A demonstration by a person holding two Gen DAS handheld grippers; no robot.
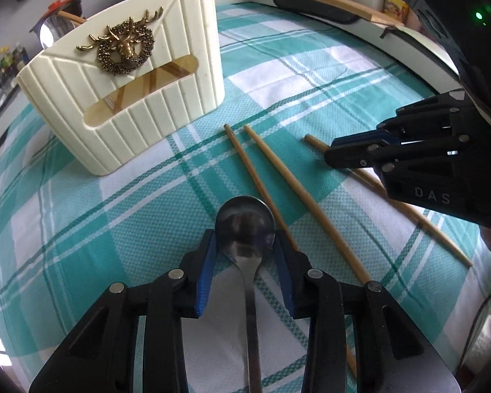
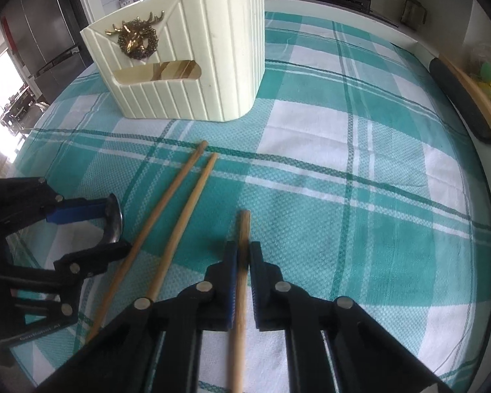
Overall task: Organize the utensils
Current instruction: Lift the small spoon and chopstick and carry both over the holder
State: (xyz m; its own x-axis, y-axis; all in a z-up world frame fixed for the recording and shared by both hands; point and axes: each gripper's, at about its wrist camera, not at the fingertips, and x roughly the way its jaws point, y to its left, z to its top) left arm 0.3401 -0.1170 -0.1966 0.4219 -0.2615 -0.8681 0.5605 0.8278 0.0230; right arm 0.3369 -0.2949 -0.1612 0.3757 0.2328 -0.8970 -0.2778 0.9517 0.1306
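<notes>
The left gripper (image 1: 245, 239) is clamped on the bowl of a metal spoon (image 1: 245, 226), blue pads pressed against both edges; the spoon's handle runs down out of the frame bottom, its end cut off. The right gripper (image 2: 244, 255) is closed on a single wooden chopstick (image 2: 244, 226), whose tip protrudes just past the pads while its lower length blurs and leaves the frame. Two loose chopsticks (image 2: 180, 203) lie side by side on the green-and-white checked cloth (image 2: 343, 180), between the two grippers; their lower ends pass behind the gripper bodies. In the upper left of both views stands a cream ribbed utensil holder (image 2: 212, 65) bearing a brass stag emblem (image 2: 137, 39). Its contents are mostly hidden: only stick ends above the rim and wood behind the slot window can be made out.
</notes>
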